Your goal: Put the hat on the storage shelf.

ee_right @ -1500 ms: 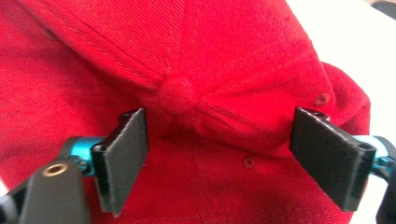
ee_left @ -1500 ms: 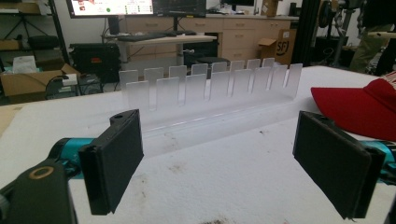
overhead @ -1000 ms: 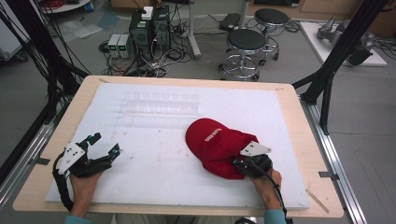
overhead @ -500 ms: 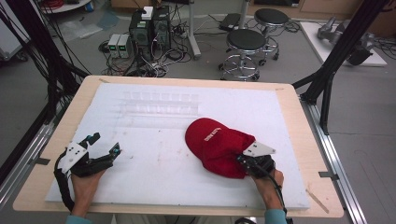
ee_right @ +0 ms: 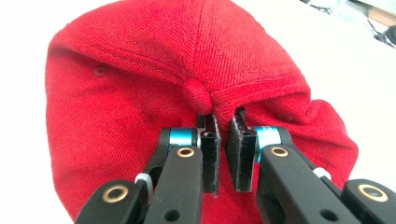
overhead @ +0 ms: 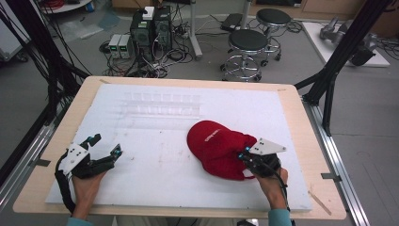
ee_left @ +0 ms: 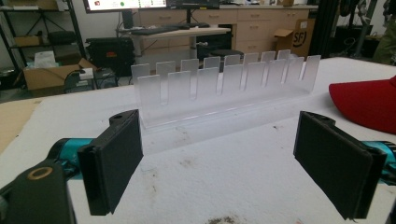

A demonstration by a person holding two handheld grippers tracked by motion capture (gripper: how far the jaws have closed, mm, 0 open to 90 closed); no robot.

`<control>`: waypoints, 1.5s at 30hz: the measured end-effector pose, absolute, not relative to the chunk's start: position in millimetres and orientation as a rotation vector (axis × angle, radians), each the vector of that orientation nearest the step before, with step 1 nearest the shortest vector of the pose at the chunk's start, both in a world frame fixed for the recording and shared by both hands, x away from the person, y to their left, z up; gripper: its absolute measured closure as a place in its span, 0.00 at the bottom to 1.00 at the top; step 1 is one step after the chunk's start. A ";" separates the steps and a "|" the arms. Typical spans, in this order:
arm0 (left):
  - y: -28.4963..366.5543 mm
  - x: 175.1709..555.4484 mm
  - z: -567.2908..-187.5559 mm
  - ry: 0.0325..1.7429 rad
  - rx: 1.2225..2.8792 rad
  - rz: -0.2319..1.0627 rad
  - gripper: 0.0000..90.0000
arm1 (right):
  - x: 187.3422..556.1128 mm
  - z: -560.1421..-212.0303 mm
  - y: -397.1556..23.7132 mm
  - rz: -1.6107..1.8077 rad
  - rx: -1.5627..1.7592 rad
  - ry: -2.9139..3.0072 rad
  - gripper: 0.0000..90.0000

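Note:
A red cap point(overhead: 214, 146) lies on the white board, right of centre, with white lettering on its front. My right gripper point(overhead: 242, 155) is at the cap's near right side. In the right gripper view its jaws point(ee_right: 224, 116) are shut on a fold of the cap's fabric point(ee_right: 140, 70) just beside the crown button point(ee_right: 196, 91). My left gripper point(overhead: 106, 145) rests near the front left of the board, open, with nothing between its pads point(ee_left: 116, 158). The cap's edge point(ee_left: 369, 105) shows at the right of the left gripper view.
A clear plastic rack with several upright slats point(ee_left: 224, 88) stands across the far part of the board point(overhead: 162, 103). The white board point(overhead: 155, 174) covers a wooden table point(overhead: 47, 155). Stools, computer boxes and black frame legs stand on the floor beyond.
The right gripper has closed on the cap's fabric and risen a little, drawing the near side of the cap up. The left gripper has stayed where it was.

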State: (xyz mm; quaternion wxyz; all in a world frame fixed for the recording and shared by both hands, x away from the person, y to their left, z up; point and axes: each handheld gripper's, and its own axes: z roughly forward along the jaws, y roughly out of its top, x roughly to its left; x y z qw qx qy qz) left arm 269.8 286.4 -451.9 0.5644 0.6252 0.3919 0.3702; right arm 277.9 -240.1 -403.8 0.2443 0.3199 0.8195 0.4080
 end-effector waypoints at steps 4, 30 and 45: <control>286.7 269.7 -451.9 0.919 1.466 0.865 0.18 | 278.4 -394.9 -239.7 1.145 0.863 2.231 0.94; 292.8 273.0 -451.5 0.937 1.435 0.804 0.18 | 288.2 -309.4 -229.6 1.375 0.625 2.239 0.94; 293.0 295.9 -404.1 0.753 1.542 0.554 0.18 | 299.9 -282.6 -209.5 1.473 0.484 2.306 0.94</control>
